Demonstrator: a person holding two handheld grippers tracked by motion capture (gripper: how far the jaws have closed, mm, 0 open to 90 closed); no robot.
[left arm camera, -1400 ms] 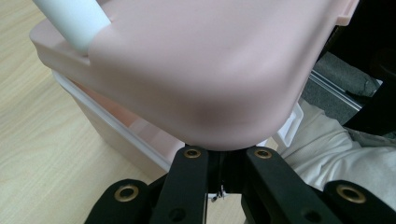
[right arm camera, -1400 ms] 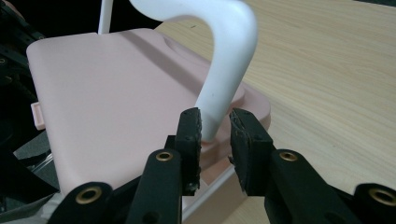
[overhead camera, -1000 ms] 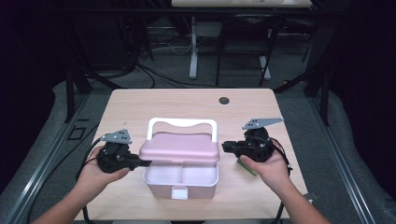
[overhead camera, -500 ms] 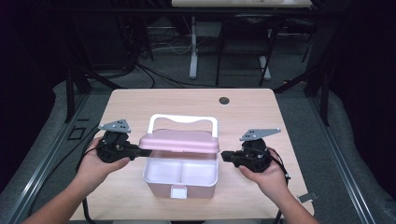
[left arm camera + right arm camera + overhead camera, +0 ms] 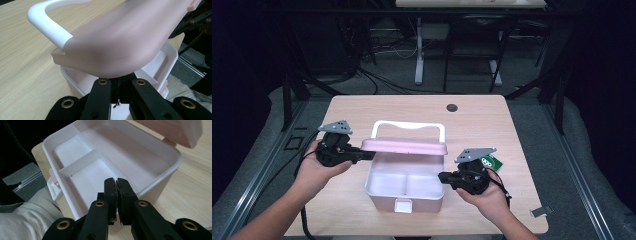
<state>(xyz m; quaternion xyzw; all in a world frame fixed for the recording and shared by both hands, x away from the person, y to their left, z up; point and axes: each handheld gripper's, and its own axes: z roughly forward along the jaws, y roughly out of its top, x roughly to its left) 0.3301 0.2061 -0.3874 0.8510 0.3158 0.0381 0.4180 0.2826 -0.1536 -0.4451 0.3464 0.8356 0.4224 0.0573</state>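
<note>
You are working in what looks like a lab or test room. A pale wooden table (image 5: 422,107) with a cable grommet hole (image 5: 452,107) stands on grey carpet (image 5: 537,130), ringed by black metal framing (image 5: 292,90). Loose cables (image 5: 377,80) trail under a white desk leg (image 5: 419,55) behind; the background is too dark to read further.

From above I see my left gripper (image 5: 368,154) clamped on the left end of the pink lid (image 5: 404,146), raised over the open pink box (image 5: 404,197). My right gripper (image 5: 441,176), jaws together, sits at the box's right wall, apart from the lid.
</note>
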